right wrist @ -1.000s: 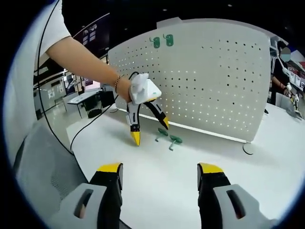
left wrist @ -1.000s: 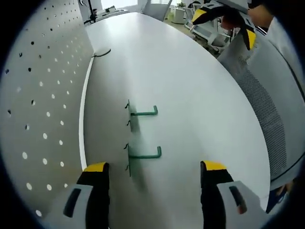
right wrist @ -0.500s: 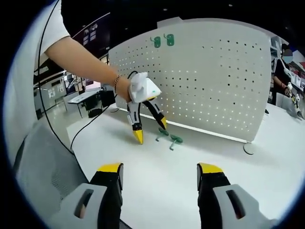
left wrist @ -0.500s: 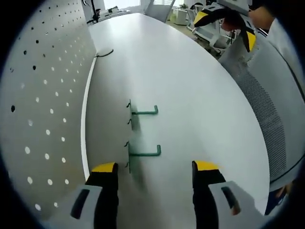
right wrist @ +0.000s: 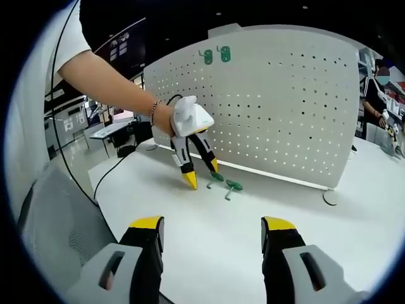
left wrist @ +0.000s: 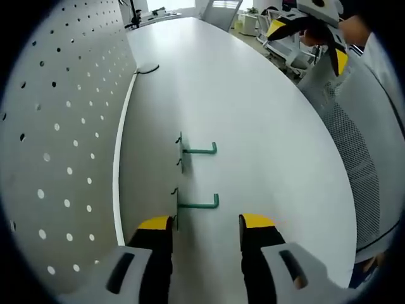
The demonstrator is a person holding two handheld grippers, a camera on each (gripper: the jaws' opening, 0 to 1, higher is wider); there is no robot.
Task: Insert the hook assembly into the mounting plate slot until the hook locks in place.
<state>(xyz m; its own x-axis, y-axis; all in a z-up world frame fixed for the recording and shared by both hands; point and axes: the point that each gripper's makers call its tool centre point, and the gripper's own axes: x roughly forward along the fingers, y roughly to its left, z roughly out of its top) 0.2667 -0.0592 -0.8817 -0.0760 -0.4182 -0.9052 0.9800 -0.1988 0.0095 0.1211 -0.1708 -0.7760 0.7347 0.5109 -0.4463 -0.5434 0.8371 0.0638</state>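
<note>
**Left gripper poised over the nearer green hook on the white table**

The white table spreads wide across both views, and the white perforated mounting plate stands upright along its far edge in the right gripper view, running up the left side of the left gripper view. A grey mesh chair back sits at the table's edge in the left gripper view. High on the plate in the right gripper view hang two mounted green hooks, side by side.

A person's bare arm reaches in from the left of the right gripper view, holding the left gripper, which points down at the table just beside the loose hooks. In its own view that gripper's yellow-tipped jaws stand apart with nothing between them, narrowly spread, one tip on either side of the near end of the nearer hook. This hook lies flat on the table close to the foot of the plate; the farther hook lies parallel just beyond it, apart from it.

The right gripper hangs back over the table's near edge, jaws spread wide and holding nothing, well apart from the hooks. A dark cable lies at the plate's far foot
</note>
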